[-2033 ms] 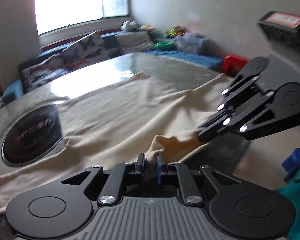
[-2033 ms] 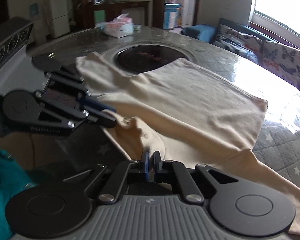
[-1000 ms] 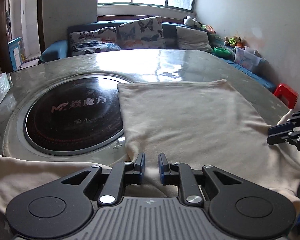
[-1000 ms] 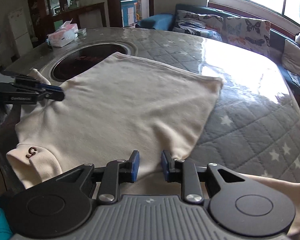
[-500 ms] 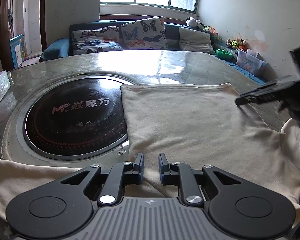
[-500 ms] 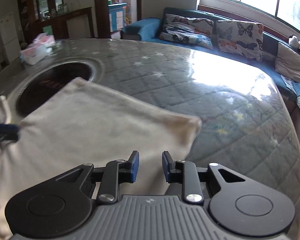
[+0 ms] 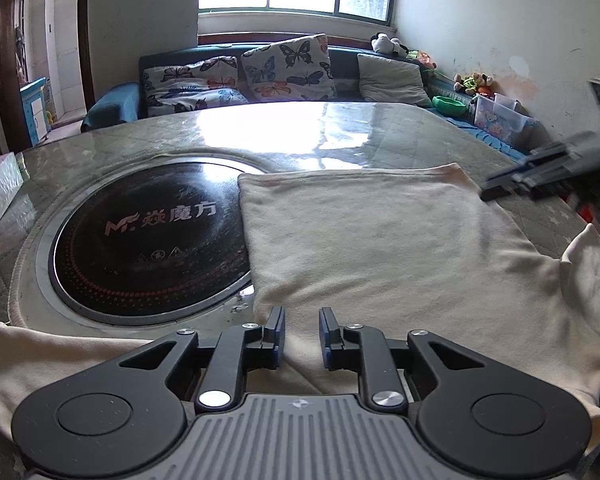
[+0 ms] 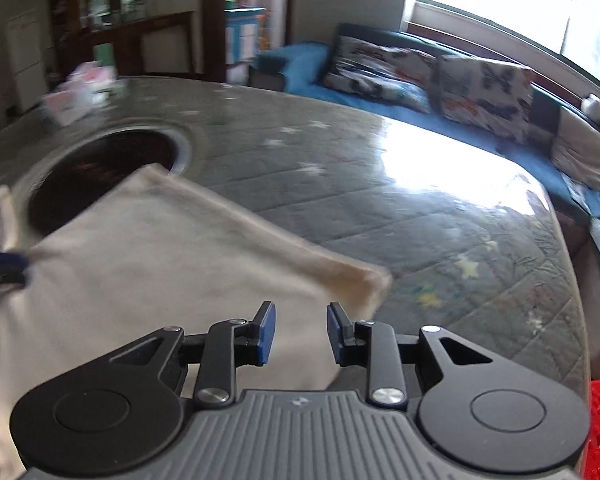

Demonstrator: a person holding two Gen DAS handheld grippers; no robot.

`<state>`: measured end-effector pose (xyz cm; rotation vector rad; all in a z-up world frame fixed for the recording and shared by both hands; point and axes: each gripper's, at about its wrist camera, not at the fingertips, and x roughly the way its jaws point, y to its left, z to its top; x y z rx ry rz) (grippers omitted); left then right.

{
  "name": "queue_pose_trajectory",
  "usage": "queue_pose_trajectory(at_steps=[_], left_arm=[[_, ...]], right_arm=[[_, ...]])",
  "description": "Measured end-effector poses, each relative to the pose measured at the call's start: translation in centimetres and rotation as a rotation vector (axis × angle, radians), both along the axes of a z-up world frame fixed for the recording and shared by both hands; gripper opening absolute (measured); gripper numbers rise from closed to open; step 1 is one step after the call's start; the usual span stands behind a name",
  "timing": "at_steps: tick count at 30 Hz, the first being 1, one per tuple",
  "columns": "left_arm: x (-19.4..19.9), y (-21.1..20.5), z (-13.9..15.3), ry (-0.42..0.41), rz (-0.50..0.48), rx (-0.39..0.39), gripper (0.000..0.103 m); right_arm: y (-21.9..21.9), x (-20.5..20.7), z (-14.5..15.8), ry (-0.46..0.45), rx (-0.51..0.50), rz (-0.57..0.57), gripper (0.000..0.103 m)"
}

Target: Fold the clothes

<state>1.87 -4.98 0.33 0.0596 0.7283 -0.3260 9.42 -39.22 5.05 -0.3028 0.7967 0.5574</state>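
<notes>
Since the earlier frames both grippers have let go of the shirt [image 7: 400, 248] and the right gripper [image 8: 301, 334] has swung toward its far corner. The left gripper [image 7: 301, 334] hovers, jaws spread and empty, over the near edge; the right is likewise spread. The shirt lies flat on the table [image 7: 340, 132], partly over the cooktop [image 7: 148, 240], so pinch both hem corners squarely before lifting.

Matt cream cloth shirt [image 7: 384, 252] on glossy quilted tabletop [image 7: 340, 136] w/ shiny black glass hob [image 7: 148, 240].

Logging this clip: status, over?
Both hand-held grippers, left and right, open, empty. Cream shirt flat on table, unfolded. Nothing obstructing.
</notes>
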Motion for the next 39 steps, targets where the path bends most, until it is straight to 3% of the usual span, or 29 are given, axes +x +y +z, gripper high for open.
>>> queue_pose_trajectory(at_steps=[3,5,13,19,30,39], left_arm=[[-0.7,-0.7,0.5,-0.017,-0.017,-0.005,0.029],[-1.4,-1.4,0.8,-0.033,-0.032,0.003,0.043],[-3.7,-4.2,1.0,-0.052,-0.102,0.017,0.059],[-4.8,-6.1,1.1,-0.065,-0.128,0.018,0.074],[-6.4,-9.7,1.8,-0.116,-0.199,0.031,0.091],[-6.7,-11.2,2.1,-0.129,-0.217,0.045,0.101]], right_arm=[[0.4,-4.3,0.2,0.006,0.015,0.061,0.032],[0.6,-6.7,0.0,0.012,0.019,0.081,0.032],[0.3,-12.7,-1.7,0.008,0.0,0.07,0.037],[-3.0,-15.0,-0.6,-0.022,0.071,-0.048,0.038],[-13.5,-15.6,-0.9,-0.069,0.104,-0.489,0.038],[-18.8,-14.7,-1.9,-0.087,0.096,-0.729,0.038]])
